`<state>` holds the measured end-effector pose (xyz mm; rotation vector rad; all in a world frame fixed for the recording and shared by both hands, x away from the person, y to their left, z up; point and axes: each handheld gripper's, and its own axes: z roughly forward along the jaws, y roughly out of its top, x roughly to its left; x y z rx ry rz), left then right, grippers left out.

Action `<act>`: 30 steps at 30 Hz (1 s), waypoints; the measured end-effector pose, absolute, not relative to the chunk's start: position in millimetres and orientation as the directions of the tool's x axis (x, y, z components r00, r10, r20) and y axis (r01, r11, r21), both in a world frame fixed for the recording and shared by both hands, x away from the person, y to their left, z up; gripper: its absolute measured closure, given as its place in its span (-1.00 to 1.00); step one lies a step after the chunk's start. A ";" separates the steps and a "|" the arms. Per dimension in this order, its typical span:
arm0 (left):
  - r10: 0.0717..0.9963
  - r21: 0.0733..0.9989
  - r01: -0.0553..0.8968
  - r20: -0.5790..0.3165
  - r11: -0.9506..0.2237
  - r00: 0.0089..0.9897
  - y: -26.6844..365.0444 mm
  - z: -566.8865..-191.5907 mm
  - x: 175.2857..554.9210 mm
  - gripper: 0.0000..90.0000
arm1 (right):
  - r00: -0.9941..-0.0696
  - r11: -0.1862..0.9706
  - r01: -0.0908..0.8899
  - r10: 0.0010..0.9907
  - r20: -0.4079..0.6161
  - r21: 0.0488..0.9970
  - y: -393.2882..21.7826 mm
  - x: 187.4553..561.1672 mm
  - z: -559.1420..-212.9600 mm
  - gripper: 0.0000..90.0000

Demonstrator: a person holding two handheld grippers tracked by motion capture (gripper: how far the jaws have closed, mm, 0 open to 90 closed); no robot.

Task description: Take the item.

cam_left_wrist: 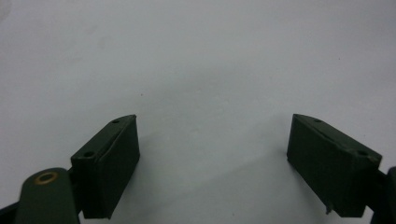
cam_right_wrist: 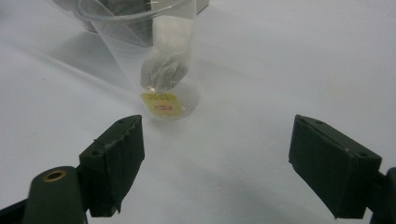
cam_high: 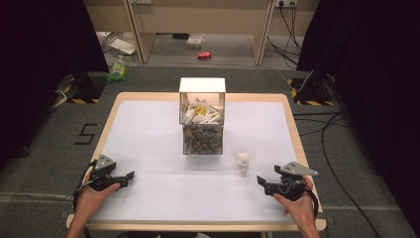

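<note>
A clear plastic cup [cam_high: 243, 162] stands on the white table, right of centre, with a tea bag inside it. In the right gripper view the cup [cam_right_wrist: 144, 51] is close ahead, and the tea bag [cam_right_wrist: 164, 71] with its yellow tag [cam_right_wrist: 161, 103] rests at its bottom. My right gripper [cam_high: 261, 181] is held open just right of and nearer than the cup, nothing between its jaws. My left gripper [cam_high: 128, 177] sits open at the table's near left over bare surface. A patterned box [cam_high: 202, 115] with its lid up holds several tea bags at the table's middle.
The white table top [cam_high: 148, 144] has a wooden rim. Beyond it are a grey floor, black stands, cables on the right, a red can [cam_high: 204, 55] and some litter under a far bench.
</note>
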<state>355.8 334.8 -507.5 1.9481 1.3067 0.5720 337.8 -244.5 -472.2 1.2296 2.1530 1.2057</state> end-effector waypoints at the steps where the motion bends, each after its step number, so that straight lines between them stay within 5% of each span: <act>1: 0.920 0.760 0.605 -0.026 -0.235 0.390 334.8 -507.5 355.8 -0.64 | -0.543 0.247 0.509 0.836 0.085 0.825 -244.3 337.1 -472.8 -0.58; 30: 0.920 0.760 0.605 -0.025 -0.236 0.390 334.7 -507.5 355.7 -0.64 | -0.558 0.291 0.517 0.828 0.059 0.805 -244.0 314.0 -488.4 -0.59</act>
